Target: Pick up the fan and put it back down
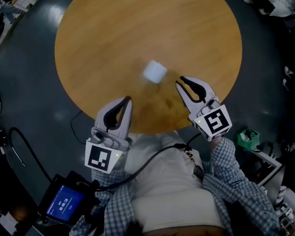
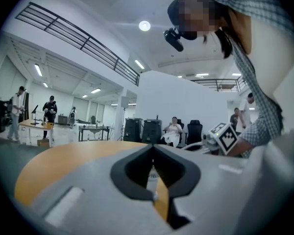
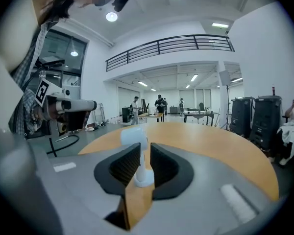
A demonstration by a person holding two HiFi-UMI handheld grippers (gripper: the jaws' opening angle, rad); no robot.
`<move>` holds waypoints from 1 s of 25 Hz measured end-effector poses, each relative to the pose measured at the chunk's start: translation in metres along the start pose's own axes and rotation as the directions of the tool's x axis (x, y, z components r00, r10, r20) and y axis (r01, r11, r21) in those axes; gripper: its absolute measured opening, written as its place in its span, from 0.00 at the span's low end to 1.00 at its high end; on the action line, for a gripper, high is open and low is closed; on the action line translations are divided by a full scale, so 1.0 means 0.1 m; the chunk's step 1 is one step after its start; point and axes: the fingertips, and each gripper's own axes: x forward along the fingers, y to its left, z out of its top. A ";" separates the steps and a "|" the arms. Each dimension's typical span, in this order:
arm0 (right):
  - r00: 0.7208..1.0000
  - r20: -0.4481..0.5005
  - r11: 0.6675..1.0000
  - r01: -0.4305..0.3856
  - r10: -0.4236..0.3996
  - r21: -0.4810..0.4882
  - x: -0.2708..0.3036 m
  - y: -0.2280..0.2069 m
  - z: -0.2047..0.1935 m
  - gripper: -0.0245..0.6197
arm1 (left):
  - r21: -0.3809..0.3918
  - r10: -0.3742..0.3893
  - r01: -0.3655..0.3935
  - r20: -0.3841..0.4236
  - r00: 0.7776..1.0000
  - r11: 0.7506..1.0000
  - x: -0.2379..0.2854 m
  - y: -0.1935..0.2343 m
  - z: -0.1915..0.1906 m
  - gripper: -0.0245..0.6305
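The left gripper (image 1: 126,100) hangs over the near rim of the round table (image 1: 137,23), its jaws pressed together on nothing; it is probably idle, since so small a thing needs one gripper; the right gripper (image 1: 181,81), jaws a narrow slit apart and empty, aims at the white fan (image 1: 154,72); that stands upright on the wood, just beyond its tips, untouched.
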 end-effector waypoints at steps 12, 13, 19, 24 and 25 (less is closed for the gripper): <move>0.984 0.136 0.994 0.110 -0.113 0.027 -0.38 -0.13 0.67 0.04 | 0.081 -0.058 0.052 0.085 0.995 0.995 0.08 -0.14 0.46 0.04; 0.983 0.142 0.994 0.110 -0.113 0.025 -0.40 -0.14 0.70 0.04 | 0.086 -0.062 0.055 0.089 0.994 0.995 0.10 -0.15 0.47 0.04; 0.981 0.166 0.994 0.105 -0.099 -0.026 -0.41 -0.12 0.82 0.04 | 0.100 -0.069 0.057 0.117 0.991 0.993 0.15 -0.13 0.55 0.04; 0.983 0.162 0.995 0.091 -0.083 -0.043 -0.35 -0.11 0.82 0.04 | 0.093 -0.064 0.054 0.114 0.991 0.994 0.16 -0.12 0.51 0.04; 0.984 0.161 0.995 0.088 -0.080 -0.047 -0.34 -0.10 0.82 0.04 | 0.092 -0.062 0.052 0.114 0.991 0.994 0.15 -0.11 0.51 0.04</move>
